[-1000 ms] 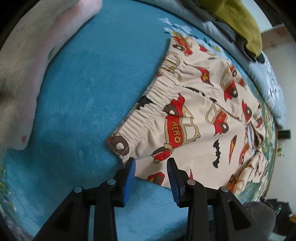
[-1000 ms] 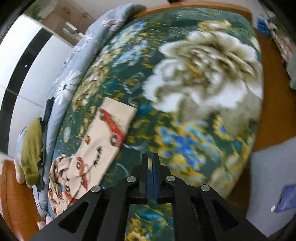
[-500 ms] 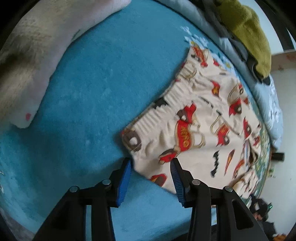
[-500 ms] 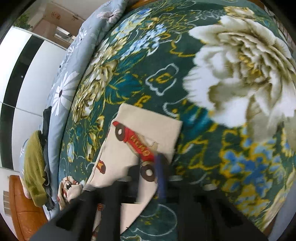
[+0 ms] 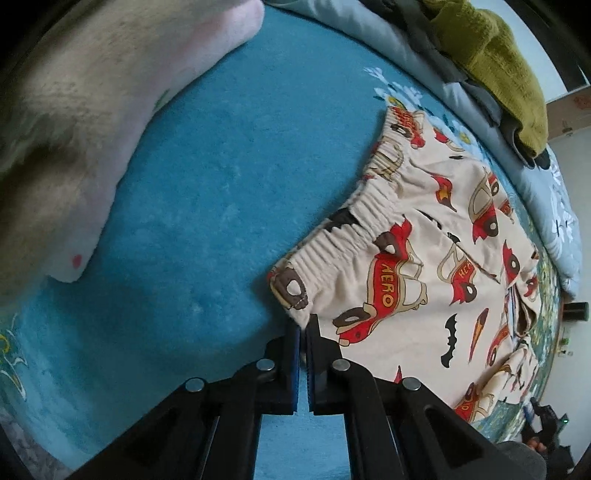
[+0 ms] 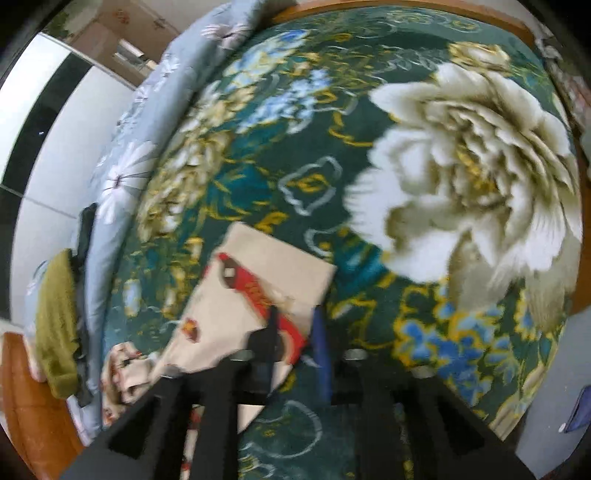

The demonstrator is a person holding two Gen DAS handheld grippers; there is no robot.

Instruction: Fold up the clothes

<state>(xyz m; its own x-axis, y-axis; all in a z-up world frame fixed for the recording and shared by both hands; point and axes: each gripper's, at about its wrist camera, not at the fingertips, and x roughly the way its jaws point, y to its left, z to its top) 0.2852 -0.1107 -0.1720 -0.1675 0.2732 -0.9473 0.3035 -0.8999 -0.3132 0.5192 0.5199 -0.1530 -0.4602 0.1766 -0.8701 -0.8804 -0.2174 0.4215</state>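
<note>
Folding these printed shorts (image 5: 424, 258) well starts with two firm corner holds, and only one looks made. They lie flat on the bed (image 5: 207, 192), waistband on the blue part of the blanket, legs stretching away over the green flowered part. The left gripper (image 5: 303, 332) has just closed, and its blue pads pinch the near corner of the elastic waistband, cloth caught between them. The right gripper (image 6: 295, 332) has just been opening; it stands parted over the hem corner of a leg (image 6: 273, 273), one finger over the cloth and the other beside its edge, pressing nothing as far as the blurred picture shows. It should probably sink until the hem sits well between the pads, close on it without snagging the blanket, and then both hands should lift together, keeping the edge taut so the fold lands square. The left view alone shows the gathered waistband, a pale plush blanket (image 5: 74, 129) and an olive garment (image 5: 491, 62) piled by the pillow end. The right view alone shows the leg hem, the big white flower (image 6: 472, 166) on the blanket, and the bed's wooden edge (image 6: 406, 7).
</note>
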